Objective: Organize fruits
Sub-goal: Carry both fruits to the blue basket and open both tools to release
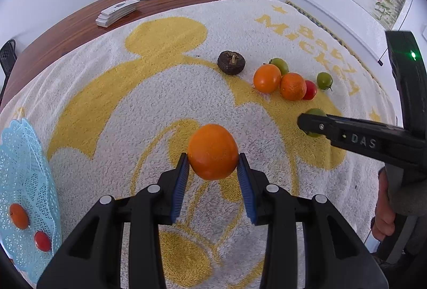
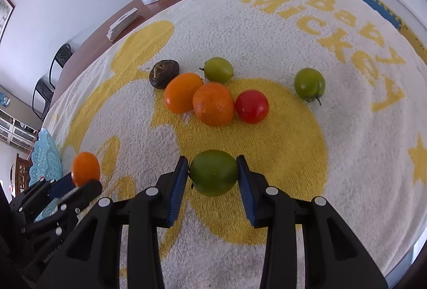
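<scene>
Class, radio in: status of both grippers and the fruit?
Left gripper shut on orange. Right gripper shut on green fruit. Blue basket holds two. Path clear.

Bare towel lies open between the left gripper and the blue basket at far left. To the right, the right gripper faces a cluster of 6 fruits blocking the far side.

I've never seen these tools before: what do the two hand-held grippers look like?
Each hand-held gripper, left and right, is black plastic with silver bolts and two fingers lined with ribbed blue pads. The right one carries "DAS" lettering and a green light.
</scene>
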### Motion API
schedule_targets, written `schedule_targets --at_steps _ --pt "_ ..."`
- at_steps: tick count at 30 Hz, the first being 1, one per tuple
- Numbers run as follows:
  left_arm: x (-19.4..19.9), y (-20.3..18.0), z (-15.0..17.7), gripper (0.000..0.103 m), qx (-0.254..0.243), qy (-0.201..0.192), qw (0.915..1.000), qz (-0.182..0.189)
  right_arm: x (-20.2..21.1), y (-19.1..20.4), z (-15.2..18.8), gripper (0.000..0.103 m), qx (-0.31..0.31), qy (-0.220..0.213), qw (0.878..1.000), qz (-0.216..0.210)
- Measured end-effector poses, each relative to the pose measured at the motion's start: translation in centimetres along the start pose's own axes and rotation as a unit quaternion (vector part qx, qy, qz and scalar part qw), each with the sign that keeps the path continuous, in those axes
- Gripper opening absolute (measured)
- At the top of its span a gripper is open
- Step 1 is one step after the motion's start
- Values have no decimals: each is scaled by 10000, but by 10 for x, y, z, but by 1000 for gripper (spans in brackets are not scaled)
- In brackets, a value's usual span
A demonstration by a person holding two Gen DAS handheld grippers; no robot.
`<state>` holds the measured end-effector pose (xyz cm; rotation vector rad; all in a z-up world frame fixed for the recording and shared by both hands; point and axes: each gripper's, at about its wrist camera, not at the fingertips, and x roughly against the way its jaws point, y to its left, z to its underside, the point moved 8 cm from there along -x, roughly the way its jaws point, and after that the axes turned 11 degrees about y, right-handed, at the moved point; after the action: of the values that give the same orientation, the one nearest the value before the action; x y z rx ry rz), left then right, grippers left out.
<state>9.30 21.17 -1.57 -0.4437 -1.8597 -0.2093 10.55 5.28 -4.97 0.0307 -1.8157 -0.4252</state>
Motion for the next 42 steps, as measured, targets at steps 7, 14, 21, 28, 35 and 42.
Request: schedule_targets --at_steps 7,14,21,28,35,42 --pt "7 13 -2 38 89 -33 9999 -123 5 2 8 38 17 37 9999 -146" --pt "30 44 6 38 538 -58 9970 -545 0 28 9 38 302 224 9975 -604" --pt "56 88 20 38 752 -32 9935 -853 -7 47 22 38 268 384 9958 -783" --pt "67 146 30 38 702 -78 9941 -824 0 84 29 38 49 50 9970 -776" --pt "68 200 44 39 144 30 9988 -474 5 175 45 38 -240 -312 9949 -930" --pt "69 232 51 65 -83 -29 9995 -290 8 253 70 38 30 -338 9941 -1034"
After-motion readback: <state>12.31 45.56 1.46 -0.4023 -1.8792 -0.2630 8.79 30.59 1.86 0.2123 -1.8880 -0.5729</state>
